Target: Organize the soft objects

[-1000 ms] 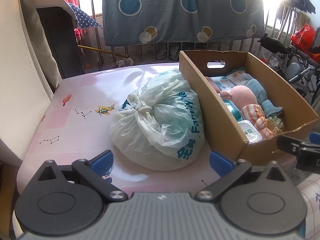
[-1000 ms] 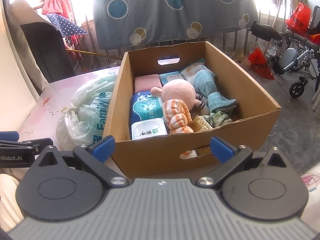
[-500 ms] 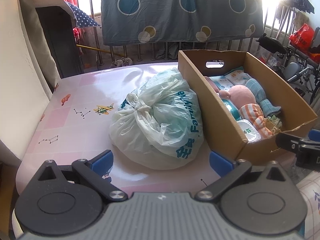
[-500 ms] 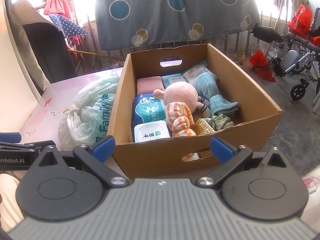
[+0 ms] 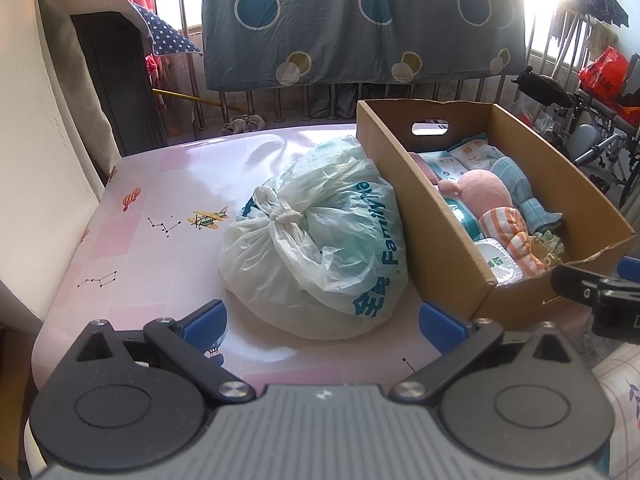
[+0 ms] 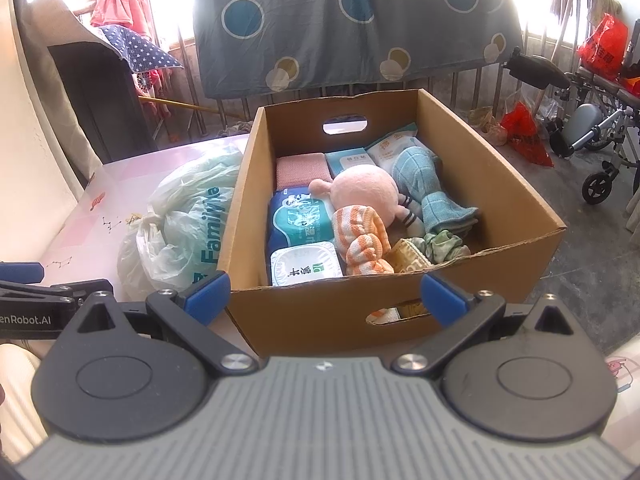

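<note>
The cardboard box (image 6: 400, 312) on the pink table (image 5: 160, 184) already holds a plush toy (image 6: 366, 194), cloths and packets; the knotted plastic bag (image 5: 320, 248) beside it looks left; left gripper (image 5: 322, 320) and right gripper (image 6: 324, 296) gape empty.

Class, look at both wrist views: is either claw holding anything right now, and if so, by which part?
Nothing is held. The left claw is open in front of the tied plastic bag; the right claw is open before the cardboard box.
</note>
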Demonstrator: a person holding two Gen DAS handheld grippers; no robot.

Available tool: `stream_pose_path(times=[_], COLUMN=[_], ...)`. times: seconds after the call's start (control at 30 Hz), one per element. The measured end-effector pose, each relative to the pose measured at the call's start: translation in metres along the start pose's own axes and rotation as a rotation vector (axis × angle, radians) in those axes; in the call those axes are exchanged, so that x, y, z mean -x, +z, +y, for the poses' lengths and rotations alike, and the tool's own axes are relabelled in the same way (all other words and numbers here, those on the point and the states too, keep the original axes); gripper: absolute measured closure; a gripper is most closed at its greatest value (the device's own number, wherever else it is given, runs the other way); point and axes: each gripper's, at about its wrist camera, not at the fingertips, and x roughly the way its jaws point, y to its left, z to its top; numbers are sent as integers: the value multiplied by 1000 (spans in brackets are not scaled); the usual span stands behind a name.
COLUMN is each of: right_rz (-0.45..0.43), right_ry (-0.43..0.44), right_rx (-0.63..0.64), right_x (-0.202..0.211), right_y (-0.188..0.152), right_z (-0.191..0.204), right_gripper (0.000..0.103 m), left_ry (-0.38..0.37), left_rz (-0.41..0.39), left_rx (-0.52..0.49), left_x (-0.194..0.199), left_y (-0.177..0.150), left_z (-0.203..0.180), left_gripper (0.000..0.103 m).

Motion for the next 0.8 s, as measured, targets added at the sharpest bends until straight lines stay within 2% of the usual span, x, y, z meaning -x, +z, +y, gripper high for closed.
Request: stream_pose_path(times=[0.8], right_rz=[8], right_ry=[16], right_rx=[24], right_x=[-4], right_y=[3], right_z=[3], right_gripper=[1], left_ry=[0], left_rz=[4], left_rx=[9], left_x=[-4], left_y=[-2], left_z=[4], left_gripper=[0])
